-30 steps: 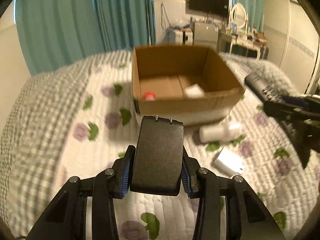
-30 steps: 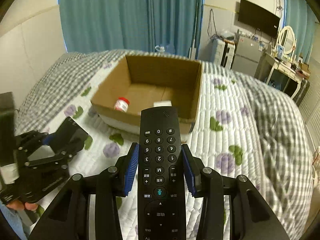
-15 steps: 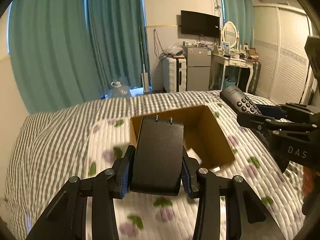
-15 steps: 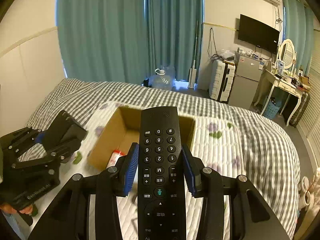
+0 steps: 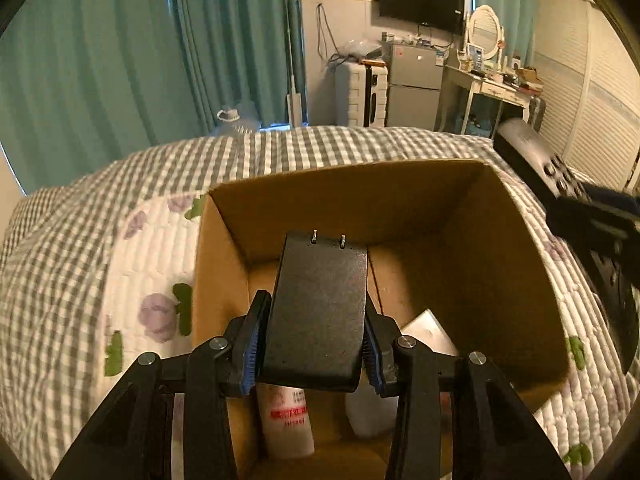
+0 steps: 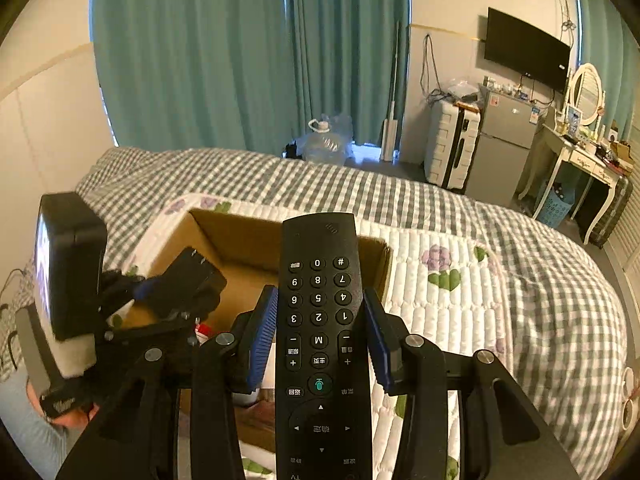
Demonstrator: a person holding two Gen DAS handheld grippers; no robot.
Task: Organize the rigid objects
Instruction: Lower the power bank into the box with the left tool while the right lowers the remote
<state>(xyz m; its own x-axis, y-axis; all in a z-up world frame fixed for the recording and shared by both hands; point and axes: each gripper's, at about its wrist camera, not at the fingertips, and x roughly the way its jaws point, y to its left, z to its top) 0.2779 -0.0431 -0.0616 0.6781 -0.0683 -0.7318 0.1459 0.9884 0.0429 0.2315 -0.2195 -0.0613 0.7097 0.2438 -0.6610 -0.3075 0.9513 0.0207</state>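
My left gripper [image 5: 312,344] is shut on a black plug adapter [image 5: 320,304] with two metal prongs, held over the open cardboard box [image 5: 516,264]. In the box lie a white bottle with red print [image 5: 286,420] and a white block [image 5: 430,332]. My right gripper [image 6: 320,344] is shut on a black TV remote [image 6: 320,320], held above the box's right near corner [image 6: 376,264]. The remote also shows at the right edge of the left wrist view [image 5: 540,168]. The left gripper with the adapter shows in the right wrist view [image 6: 176,292].
The box sits on a bed with a white flowered quilt [image 5: 152,264] and a grey checked cover [image 6: 520,240]. Teal curtains [image 6: 240,60], a suitcase [image 6: 450,148], a small fridge [image 6: 500,144] and a dressing table [image 6: 580,160] stand beyond the bed.
Both grippers moved forward and down towards the box. The adapter now hangs over the inside of the box and the remote is above its near edge.
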